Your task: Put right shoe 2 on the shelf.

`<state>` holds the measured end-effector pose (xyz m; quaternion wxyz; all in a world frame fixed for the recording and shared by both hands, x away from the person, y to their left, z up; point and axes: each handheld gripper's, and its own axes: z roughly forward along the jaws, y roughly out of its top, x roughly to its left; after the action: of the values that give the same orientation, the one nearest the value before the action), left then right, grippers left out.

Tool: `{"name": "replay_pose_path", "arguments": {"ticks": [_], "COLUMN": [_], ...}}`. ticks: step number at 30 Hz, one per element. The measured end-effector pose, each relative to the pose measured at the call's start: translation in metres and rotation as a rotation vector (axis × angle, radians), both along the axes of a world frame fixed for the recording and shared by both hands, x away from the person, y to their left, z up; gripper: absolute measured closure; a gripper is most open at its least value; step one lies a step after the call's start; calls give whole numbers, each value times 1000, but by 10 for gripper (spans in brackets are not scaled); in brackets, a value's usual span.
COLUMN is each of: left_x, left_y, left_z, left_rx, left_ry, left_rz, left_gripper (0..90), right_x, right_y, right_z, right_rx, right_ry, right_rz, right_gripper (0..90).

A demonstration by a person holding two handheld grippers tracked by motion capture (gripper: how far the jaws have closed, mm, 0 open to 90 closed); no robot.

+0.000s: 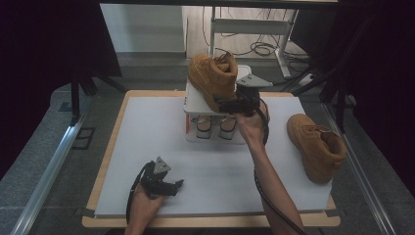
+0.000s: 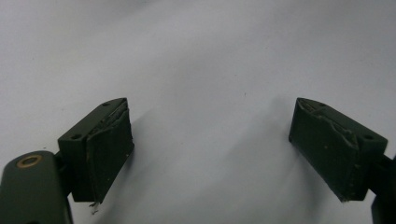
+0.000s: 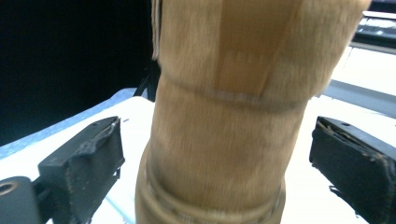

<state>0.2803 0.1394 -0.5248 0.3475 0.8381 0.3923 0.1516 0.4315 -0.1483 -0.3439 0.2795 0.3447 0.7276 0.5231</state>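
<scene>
My right gripper (image 1: pixel 234 105) stands at the heel of a tan suede boot (image 1: pixel 214 78) perched on the white shoe rack (image 1: pixel 195 104) at the far middle of the counter (image 1: pixel 161 142), its jaws spread wide to either side of the boot's heel and not pressing on it. In the right gripper view the boot (image 3: pixel 229 116) rises between the two black pads (image 3: pixel 88 168), with a gap of white surface showing on each side, so the grip is released and the boot rests on the rack on its own. The boot sits on the rack's top shelf, toe pointing towards the left of the high view, collar and laces up. On the rack's lower shelf, a pair of pale shoes (image 1: pixel 215 126) shows beneath it. A second tan boot (image 1: pixel 317 147) lies well apart on the counter's right side, near the edge. My left gripper (image 1: pixel 169 187) rests low at the near left of the counter, held in my left hand (image 1: pixel 144 205); in the left gripper view its jaws stand wide apart over bare white surface, with nothing between them (image 2: pixel 210 154). My right forearm (image 1: pixel 269 181) reaches diagonally across the counter from the near edge to the rack.
</scene>
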Motion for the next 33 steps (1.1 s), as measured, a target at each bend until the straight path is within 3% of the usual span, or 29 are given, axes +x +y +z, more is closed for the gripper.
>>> {"name": "replay_pose_path", "arguments": {"ticks": [7, 10, 15, 21, 27, 33], "left_x": [0, 0, 0, 0, 0, 0], "left_y": [0, 0, 0, 0, 0, 0], "left_z": [0, 0, 0, 0, 0, 0], "left_rx": [1, 0, 2, 3, 3, 5], "left_ry": [0, 0, 0, 0, 1, 2], "left_rz": [0, 0, -2, -3, -3, -3], "left_gripper": [132, 132, 132, 133, 132, 132], "right_x": [-9, -14, -22, -31, -39, -39], "right_y": [-8, -12, -12, -18, -27, -36], "right_z": [-5, -6, -7, -10, -10, -13], "right_rx": [-20, -3, -57, -70, -86, -74], "right_ry": [6, 18, 17, 21, -11, 24], "right_rz": [-6, 8, -3, 36, 24, 25], "right_gripper": [67, 72, 114, 346, 527, 717]}}
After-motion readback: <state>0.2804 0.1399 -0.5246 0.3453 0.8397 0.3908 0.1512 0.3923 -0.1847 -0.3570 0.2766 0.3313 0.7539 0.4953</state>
